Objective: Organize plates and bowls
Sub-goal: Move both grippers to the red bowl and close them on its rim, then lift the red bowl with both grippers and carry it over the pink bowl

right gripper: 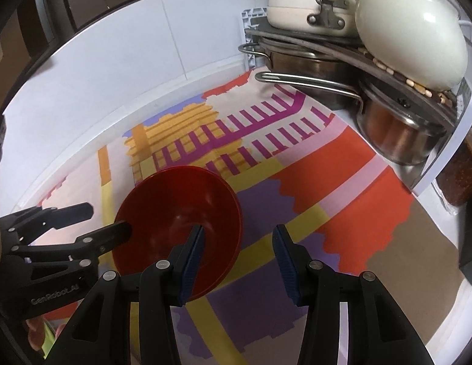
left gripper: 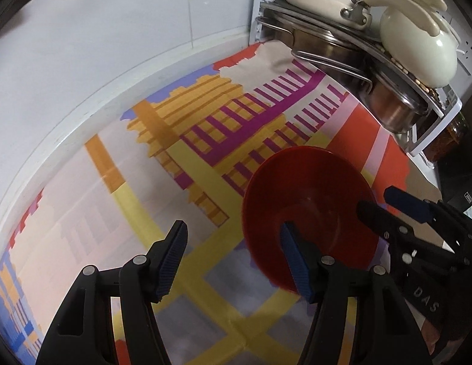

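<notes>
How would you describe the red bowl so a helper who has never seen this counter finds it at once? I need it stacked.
Start at the patterned mat covering the counter below the white tiled wall. The red bowl stands on its near part, well forward of the corner rack of steel pots. It is the only red dish there, glossy, deep and empty.

The left gripper [left gripper: 233, 258] and right gripper [right gripper: 239, 261] are matte black plastic with ribbed blue pads [left gripper: 172, 261], silver pivot screws [right gripper: 163, 264] and white lettering.
</notes>
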